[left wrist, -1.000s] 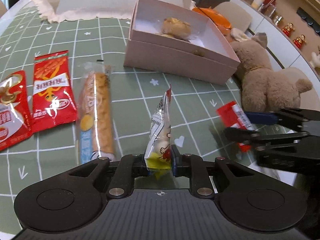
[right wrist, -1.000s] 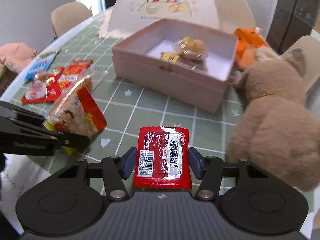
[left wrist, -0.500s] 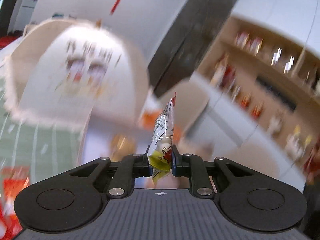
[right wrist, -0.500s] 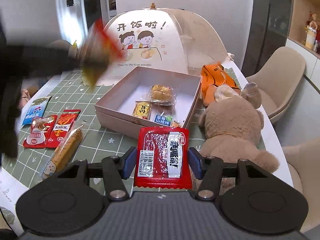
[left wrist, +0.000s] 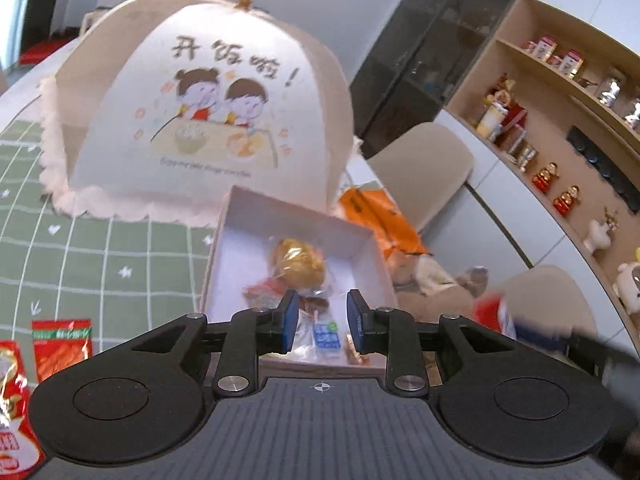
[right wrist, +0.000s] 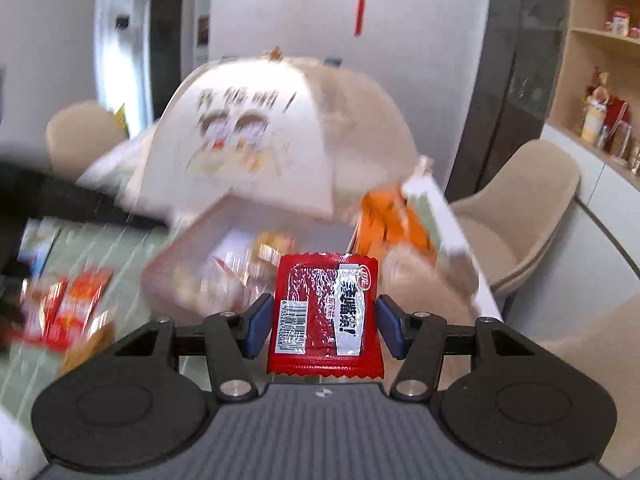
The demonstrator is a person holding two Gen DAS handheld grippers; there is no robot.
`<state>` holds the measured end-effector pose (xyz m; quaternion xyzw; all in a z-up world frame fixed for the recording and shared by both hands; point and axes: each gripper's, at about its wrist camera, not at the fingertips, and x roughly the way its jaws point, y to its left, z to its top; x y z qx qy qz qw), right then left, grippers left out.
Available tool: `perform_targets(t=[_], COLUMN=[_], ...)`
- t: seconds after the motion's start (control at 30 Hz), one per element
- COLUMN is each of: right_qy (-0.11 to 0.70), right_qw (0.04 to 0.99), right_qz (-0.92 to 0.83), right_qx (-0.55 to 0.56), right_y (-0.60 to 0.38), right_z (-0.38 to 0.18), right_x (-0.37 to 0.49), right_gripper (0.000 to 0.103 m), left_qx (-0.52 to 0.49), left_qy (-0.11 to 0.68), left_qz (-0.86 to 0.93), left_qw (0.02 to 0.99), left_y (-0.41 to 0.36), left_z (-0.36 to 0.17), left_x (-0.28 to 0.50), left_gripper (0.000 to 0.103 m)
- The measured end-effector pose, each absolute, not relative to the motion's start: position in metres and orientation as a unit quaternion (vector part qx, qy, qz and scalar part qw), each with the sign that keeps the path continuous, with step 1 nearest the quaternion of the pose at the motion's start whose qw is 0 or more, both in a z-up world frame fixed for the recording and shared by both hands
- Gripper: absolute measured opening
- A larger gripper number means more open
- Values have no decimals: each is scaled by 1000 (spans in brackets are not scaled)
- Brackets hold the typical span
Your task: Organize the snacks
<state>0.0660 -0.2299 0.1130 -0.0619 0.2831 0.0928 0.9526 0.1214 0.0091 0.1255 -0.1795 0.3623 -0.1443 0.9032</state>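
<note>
My left gripper [left wrist: 322, 322] hangs over the near end of the pink box [left wrist: 211, 264]; its jaws are opening with nothing between the blue pads. Inside the box lie a golden wrapped snack [left wrist: 298, 260], a blurred red-and-silver packet [left wrist: 262, 295] and a small blue-and-white packet [left wrist: 326, 334]. My right gripper [right wrist: 324, 320] is shut on a flat red packet [right wrist: 324, 308] with a barcode, held upright before the blurred box [right wrist: 188, 268]. At the right edge of the left wrist view the right gripper [left wrist: 500, 314] is a red blur.
A dome food cover [left wrist: 208, 120] stands behind the box. An orange item [left wrist: 380, 220] and a brown teddy bear [right wrist: 428, 284] lie to the right of it. Red packets [left wrist: 62, 344] lie on the green checked cloth at the left. Beige chairs [right wrist: 520, 208] stand around the table.
The left gripper rose over the box, opened and let go of its silver-and-red packet. The right gripper lifted toward the box with the red packet still in its grip.
</note>
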Motion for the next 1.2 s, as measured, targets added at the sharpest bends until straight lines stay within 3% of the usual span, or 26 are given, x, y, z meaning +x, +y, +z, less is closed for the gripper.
perform_targets(t=[0.1, 0.2, 0.37, 0.5, 0.9, 1.2], right_qy=[252, 226, 281, 305, 355, 406], right_qw=[963, 969, 954, 945, 912, 900], right_qz=[85, 98, 102, 121, 151, 128], right_qx=[-44, -18, 3, 11, -143, -97], right_y=[-225, -218, -207, -201, -170, -187], right_z=[125, 126, 111, 97, 48, 25], right_x=[94, 119, 143, 131, 45, 19], right_gripper=[56, 63, 65, 66, 66, 66], left_qx=[-157, -113, -81, -84, -41, -71], left_qy=[367, 376, 390, 406, 465, 492], left_qz=[-111, -84, -67, -65, -26, -38], left_qw=[910, 916, 915, 908, 884, 867], left_y=[15, 13, 15, 22, 44, 52], left_z=[125, 126, 124, 115, 77, 48], left_x=[115, 110, 101, 96, 78, 57], left_gripper=[30, 30, 30, 30, 30, 31])
